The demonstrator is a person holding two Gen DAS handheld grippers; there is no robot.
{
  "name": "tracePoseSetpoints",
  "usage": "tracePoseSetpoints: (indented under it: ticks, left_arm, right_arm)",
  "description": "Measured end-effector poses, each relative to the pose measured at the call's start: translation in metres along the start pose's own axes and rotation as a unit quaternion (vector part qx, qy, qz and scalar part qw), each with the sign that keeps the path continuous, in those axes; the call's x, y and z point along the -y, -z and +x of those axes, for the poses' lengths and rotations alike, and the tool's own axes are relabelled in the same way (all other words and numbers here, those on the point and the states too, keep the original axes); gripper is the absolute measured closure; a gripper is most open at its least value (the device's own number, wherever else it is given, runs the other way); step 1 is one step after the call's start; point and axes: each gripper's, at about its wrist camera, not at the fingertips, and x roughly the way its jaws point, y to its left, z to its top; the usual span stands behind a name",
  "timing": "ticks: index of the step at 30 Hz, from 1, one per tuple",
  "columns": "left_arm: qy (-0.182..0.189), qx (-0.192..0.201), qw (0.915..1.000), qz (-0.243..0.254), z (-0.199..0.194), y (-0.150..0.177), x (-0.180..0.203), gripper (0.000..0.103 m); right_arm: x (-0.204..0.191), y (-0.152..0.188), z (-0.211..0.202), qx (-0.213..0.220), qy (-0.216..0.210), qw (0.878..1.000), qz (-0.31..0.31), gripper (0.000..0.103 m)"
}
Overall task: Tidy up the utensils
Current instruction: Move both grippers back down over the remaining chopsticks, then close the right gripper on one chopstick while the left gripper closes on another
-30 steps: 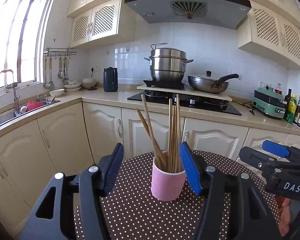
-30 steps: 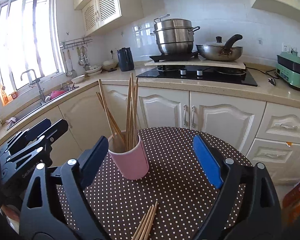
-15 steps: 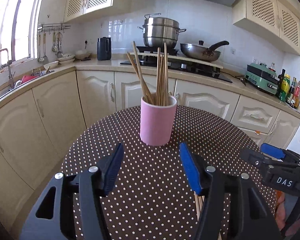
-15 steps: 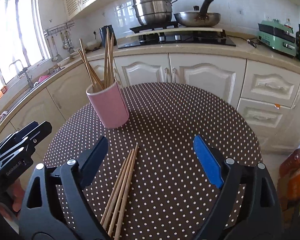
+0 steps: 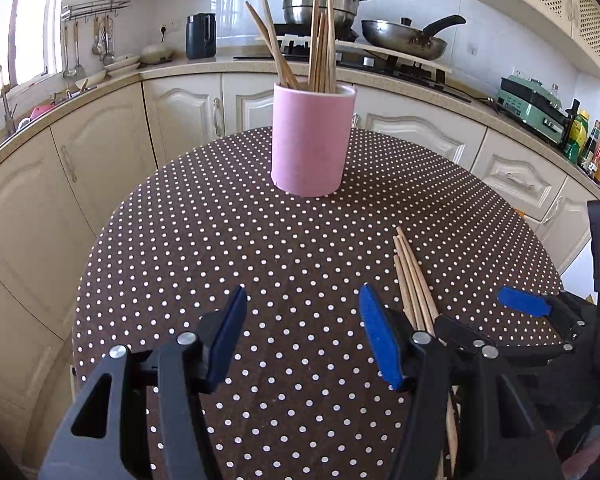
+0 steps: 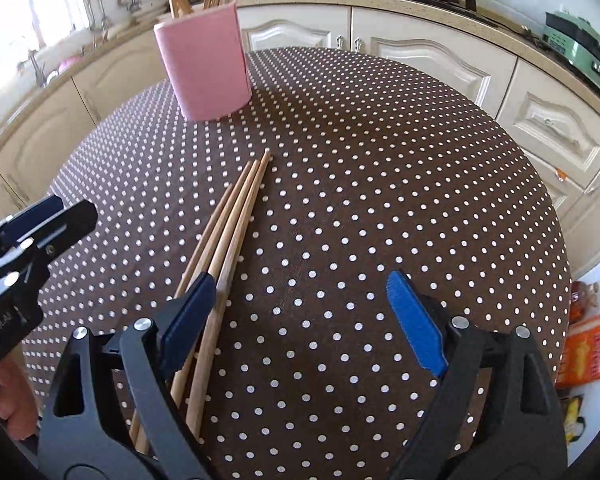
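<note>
While both claws gape, chopsticks (image 6: 236,216) lie loose — perhaps four.

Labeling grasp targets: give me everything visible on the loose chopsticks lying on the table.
The loose chopsticks are a small bundle of light wooden sticks, at least three, lying flat and nearly parallel on the brown polka-dot tablecloth. Thin tips point toward the pink cup, which stands apart from them; thicker ends run under the right tongs, near their left finger. The right tongs are open and hold nothing. How many sticks there are cannot be told.
</note>
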Motion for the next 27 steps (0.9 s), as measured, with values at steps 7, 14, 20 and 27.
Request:
tracePoseSetpoints:
  ticks: [7, 14, 20, 27]
  left_arm:
    - [0.005, -0.015, 0.9998, 0.013, 0.01, -0.001, 0.005, 0.045]
    - [0.055, -0.039, 0.9977, 0.009, 0.017, -0.005, 0.018, 0.045]
    - [0.098, -0.073, 0.9922, 0.026, 0.028, -0.003, 0.037, 0.045]
    - [0.061, -0.09, 0.9928, 0.051, 0.04, -0.002, 0.055, 0.044]
  right_arm:
    - [-0.005, -0.003, 0.005, -0.002, 0.022, 1.0, -0.003, 0.037]
    - [-0.008, -0.008, 0.007, 0.022, 0.006, 1.0, -0.019, 0.092]
    - [0.009, 0.007, -0.007, 0.025, -0.037, 0.999, 0.007, 0.095]
    - [0.016, 0.014, -0.012, 0.029, -0.061, 0.997, 0.029, 0.095]
